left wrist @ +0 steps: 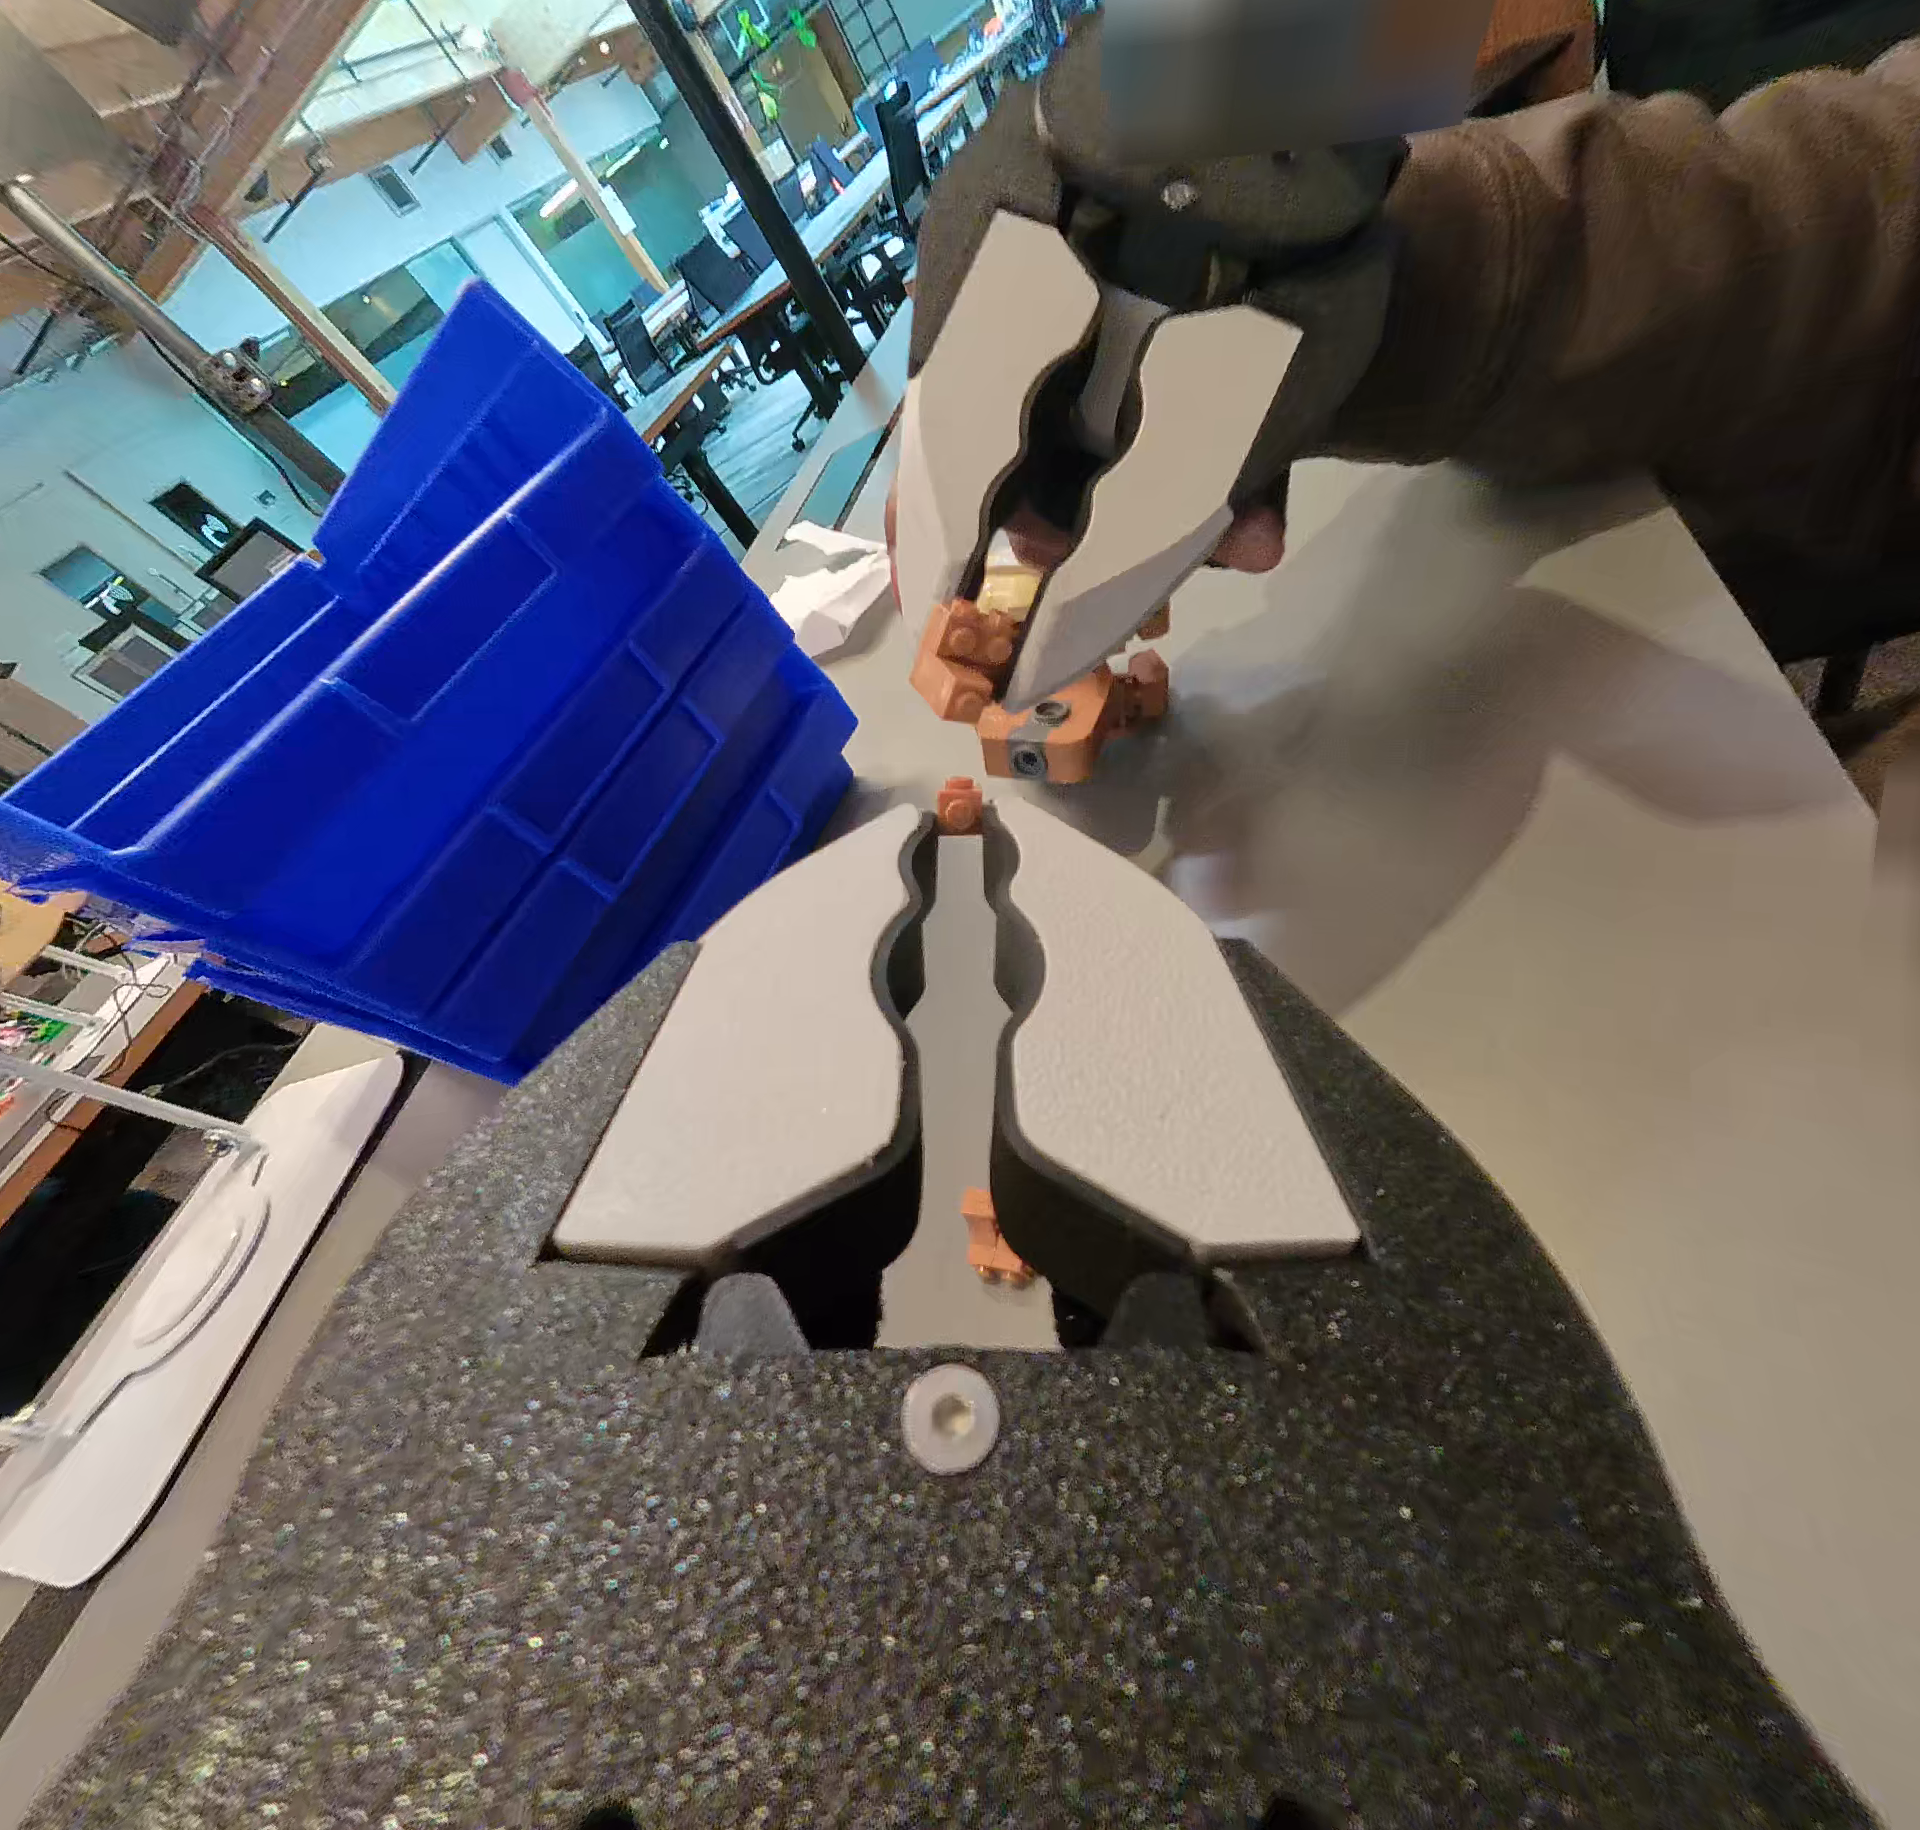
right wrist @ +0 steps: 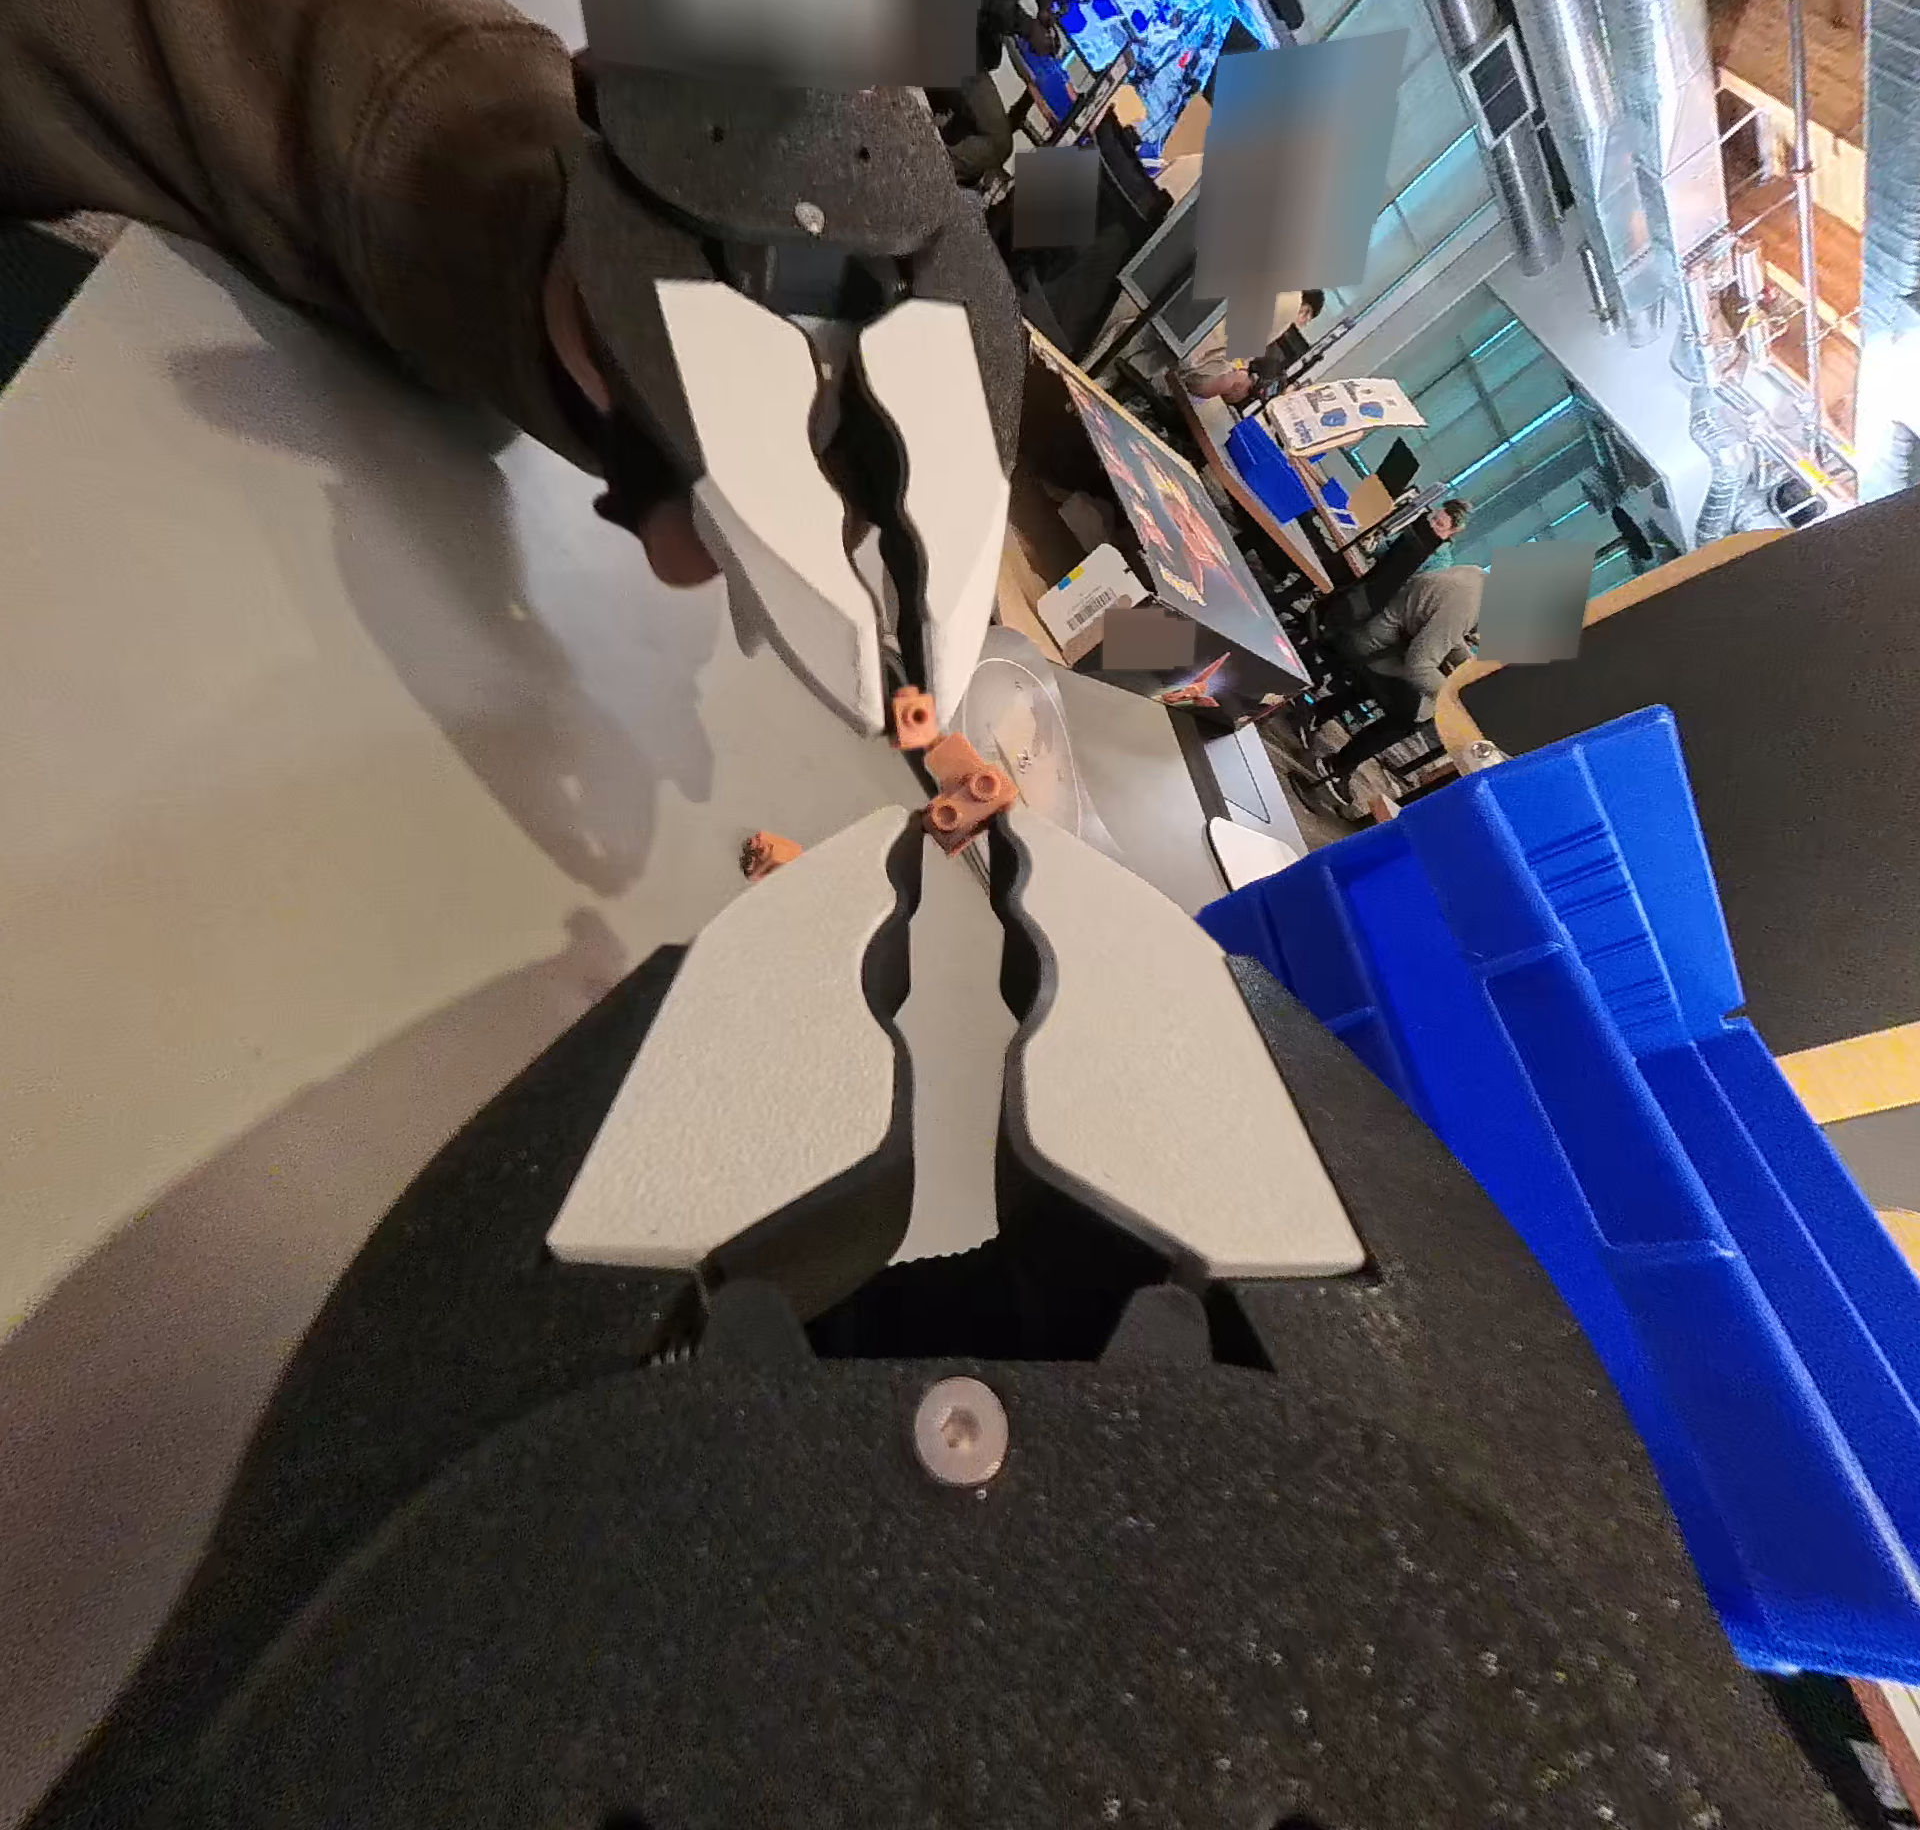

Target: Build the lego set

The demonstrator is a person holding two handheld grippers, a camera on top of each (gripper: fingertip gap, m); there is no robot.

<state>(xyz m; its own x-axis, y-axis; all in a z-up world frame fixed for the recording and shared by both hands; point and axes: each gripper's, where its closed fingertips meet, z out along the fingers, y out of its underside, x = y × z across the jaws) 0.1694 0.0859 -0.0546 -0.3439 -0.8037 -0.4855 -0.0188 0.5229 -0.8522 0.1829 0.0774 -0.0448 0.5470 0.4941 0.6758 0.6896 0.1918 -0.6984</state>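
Observation:
My left gripper point(left wrist: 958, 816) is shut on a small brown lego piece point(left wrist: 958, 804), pinched at the fingertips. My right gripper point(right wrist: 961, 826) is shut on a larger brown lego assembly point(right wrist: 964, 791) with studs facing the camera. In the left wrist view the right gripper point(left wrist: 1000, 660) comes in from above, holding the assembly point(left wrist: 1039, 731) just above the table. The small piece sits a short gap from the assembly. In the right wrist view the left gripper point(right wrist: 906, 705) holds the small piece point(right wrist: 912, 720) right beside the assembly; I cannot tell if they touch.
A blue plastic bin point(left wrist: 468, 741) stands close on one side and also shows in the right wrist view point(right wrist: 1610, 1053). Loose brown pieces lie on the grey table point(left wrist: 1558, 949), one under my left gripper point(left wrist: 992, 1245) and one beside my right point(right wrist: 769, 853). Crumpled white paper point(left wrist: 831, 585) lies behind. My left and right fingertips are right by each other.

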